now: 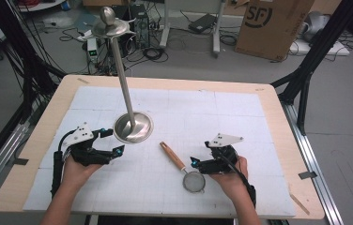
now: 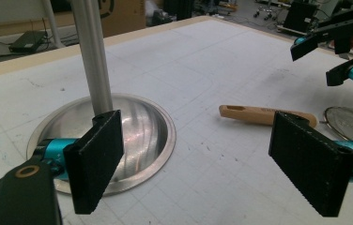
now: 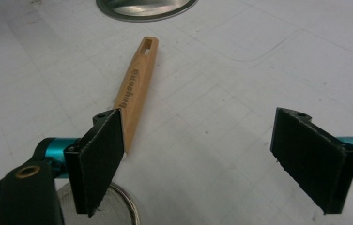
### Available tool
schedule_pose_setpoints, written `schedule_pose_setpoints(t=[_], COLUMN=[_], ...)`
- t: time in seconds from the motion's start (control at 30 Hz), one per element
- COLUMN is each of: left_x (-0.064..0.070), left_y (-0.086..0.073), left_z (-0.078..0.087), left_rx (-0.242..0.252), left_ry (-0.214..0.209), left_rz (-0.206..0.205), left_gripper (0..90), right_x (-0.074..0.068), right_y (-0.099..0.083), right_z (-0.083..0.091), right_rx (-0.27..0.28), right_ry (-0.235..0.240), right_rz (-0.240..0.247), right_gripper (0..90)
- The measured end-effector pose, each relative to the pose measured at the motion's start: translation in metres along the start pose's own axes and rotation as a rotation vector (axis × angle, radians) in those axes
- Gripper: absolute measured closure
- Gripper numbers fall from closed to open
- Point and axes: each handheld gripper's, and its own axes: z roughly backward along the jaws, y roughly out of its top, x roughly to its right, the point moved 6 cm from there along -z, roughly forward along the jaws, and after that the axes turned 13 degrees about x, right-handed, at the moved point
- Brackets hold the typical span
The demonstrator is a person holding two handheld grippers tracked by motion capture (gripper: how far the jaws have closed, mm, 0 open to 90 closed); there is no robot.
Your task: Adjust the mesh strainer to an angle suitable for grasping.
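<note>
Plywood table (image 1: 278,101) carries a white gridded mat (image 1: 240,117), and on the mat stands a metal stand (image 1: 132,126): a round domed base with a tall thin pole rising from it, topped by a small disc and a knob. This stand serves as the landmark. Just right of its base and a little nearer the person lies a small strainer (image 1: 186,171), its wooden handle pointing back toward the base and its round mesh bowl at the near end.

Left gripper (image 1: 110,142) rests on the mat just left of the base, held in the person's left hand (image 1: 76,168); in the left gripper view its jaws stand wide apart and hold nothing, one jaw in front of the base rim. Right gripper (image 1: 197,162) sits right of the base, just beside the strainer's bowl, in the right hand (image 1: 231,176); its jaws are likewise spread wide and empty, with the wooden handle running up past one jaw.
</note>
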Motion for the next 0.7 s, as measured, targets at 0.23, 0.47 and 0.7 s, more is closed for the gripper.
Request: schedule_pose_setpoints(t=[0.23,0.47,0.7], left_x=[0.0,0.0,0.001], left_y=[-0.001,0.001,0.001], left_z=[-0.002,-0.001,-0.002], left_rx=[-0.003,0.005,0.005], left_ry=[-0.003,-0.003,-0.003], left_rz=[0.0,-0.001,-0.004], left_gripper=[18.9,18.9,19.0], right_x=[-0.009,-0.024,-0.036], right_y=[-0.001,-0.002,-0.007], right_z=[-0.011,-0.025,-0.034], right_rx=[-0.05,-0.102,-0.189], right_ry=[0.015,0.064,0.105], right_rz=[-0.002,0.046,0.032], right_gripper=[17.0,26.6,41.6])
